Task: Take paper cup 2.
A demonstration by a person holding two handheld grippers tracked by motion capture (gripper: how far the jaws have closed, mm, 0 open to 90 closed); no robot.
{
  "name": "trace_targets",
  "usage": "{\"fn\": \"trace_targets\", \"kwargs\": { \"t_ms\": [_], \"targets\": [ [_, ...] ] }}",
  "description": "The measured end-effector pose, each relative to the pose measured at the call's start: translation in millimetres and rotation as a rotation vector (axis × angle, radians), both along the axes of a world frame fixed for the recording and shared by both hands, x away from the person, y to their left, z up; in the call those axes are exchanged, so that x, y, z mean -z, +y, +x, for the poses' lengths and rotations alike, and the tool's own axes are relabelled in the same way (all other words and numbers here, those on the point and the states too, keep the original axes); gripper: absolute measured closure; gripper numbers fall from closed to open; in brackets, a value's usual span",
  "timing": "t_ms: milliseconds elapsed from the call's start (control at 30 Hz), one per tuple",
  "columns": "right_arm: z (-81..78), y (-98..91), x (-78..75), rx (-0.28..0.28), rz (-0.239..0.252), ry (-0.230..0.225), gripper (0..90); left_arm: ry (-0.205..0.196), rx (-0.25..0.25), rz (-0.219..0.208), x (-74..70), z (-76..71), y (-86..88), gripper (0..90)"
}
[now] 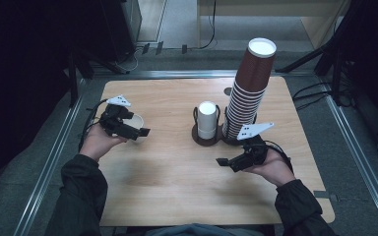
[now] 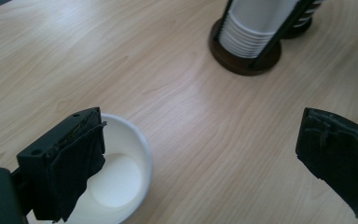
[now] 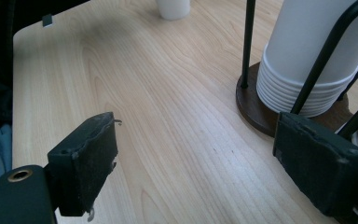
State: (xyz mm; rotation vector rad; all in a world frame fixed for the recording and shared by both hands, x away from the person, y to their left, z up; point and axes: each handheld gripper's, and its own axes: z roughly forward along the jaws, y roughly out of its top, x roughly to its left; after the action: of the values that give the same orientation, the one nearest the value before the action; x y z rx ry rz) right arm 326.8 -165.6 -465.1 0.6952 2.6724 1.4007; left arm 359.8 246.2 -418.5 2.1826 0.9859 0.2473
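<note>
A single white paper cup [image 1: 137, 121] [image 2: 121, 179] stands upright on the wooden table [image 1: 167, 167], mouth up. My left gripper [image 1: 144, 132] [image 2: 200, 158] hovers just over it with its jaws wide apart; one jaw overlaps the cup's rim and the pads press on nothing. A short stack of white cups [image 1: 207, 119] [image 3: 307, 65] sits upside down in a dark wire holder [image 1: 197, 133] at the table's middle. My right gripper [image 1: 224, 162] [image 3: 196, 163] is open and holds nothing, in front of that holder.
A tall stack of brown cups [image 1: 248, 88] leans in a second holder right of the white stack. A metal rail [image 1: 54, 157] frames the table, with cables on the floor behind. Bare wood lies between the two hands.
</note>
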Motion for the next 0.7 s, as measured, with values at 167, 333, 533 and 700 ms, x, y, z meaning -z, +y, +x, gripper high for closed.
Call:
{"fn": "trace_targets", "kwargs": {
  "t_ms": [167,333,533,700],
  "targets": [
    [-3.2,1.1,-6.8,0.008,-0.011,-0.024,13.9,0.023,0.076,-0.018,1.6,-2.7,-19.6,1.4],
    [-5.2,2.7,-10.8,0.025,-0.008,-0.015,14.0,0.028,0.12,-0.042,0.4,-7.2,-34.6,1.4],
    [-7.0,1.9,-9.7,-0.014,-0.017,0.021,21.4,0.036,0.162,-0.041,-0.5,-13.0,-53.6,1.4],
    [-6.6,-0.8,-11.7,-0.003,-0.021,0.025,23.1,0.037,0.194,-0.04,1.8,-18.3,-68.2,1.4]
  ]
}}
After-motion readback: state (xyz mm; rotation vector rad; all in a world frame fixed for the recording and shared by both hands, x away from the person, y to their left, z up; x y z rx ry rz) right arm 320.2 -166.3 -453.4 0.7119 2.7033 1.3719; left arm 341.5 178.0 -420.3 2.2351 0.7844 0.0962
